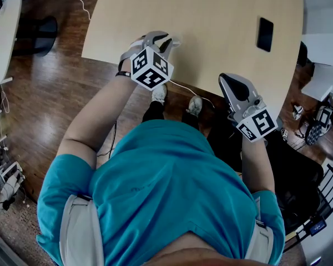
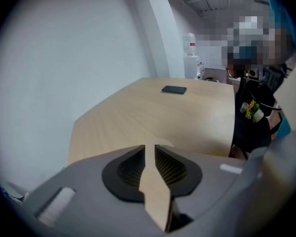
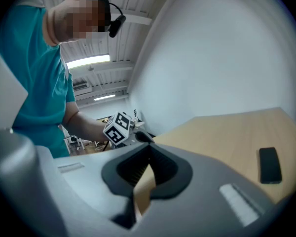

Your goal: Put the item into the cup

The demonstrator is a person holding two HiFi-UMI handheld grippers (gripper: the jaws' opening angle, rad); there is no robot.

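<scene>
A person in a teal shirt (image 1: 166,187) stands at the near edge of a pale wooden tabletop (image 1: 211,26), a two-jaw tool in each hand, seen from the head camera above. The left claw (image 1: 162,39) hangs over the near part of the tabletop, angled downward. Its jaws stand a narrow slit apart with only bare wood showing between them. The right claw (image 1: 228,81) is held nearly level and its nose just crosses the tabletop's edge. Its jaws are together at the tips with nothing gripped. A marker cube (image 1: 151,68) rides behind the left claw and another marker cube (image 1: 257,124) behind the right. Below the edge, the person's light shoes (image 1: 159,93) rest on a dark wood floor (image 1: 50,87).

Farther across, a dark phone (image 1: 265,34) lies flat near the tabletop's right side, well apart from both claws. Beyond the far end, the left gripper view shows a second person in dark clothing (image 2: 251,117) and a white water dispenser (image 2: 189,58) against the wall.

Where the item and the cup are, no view tells.
</scene>
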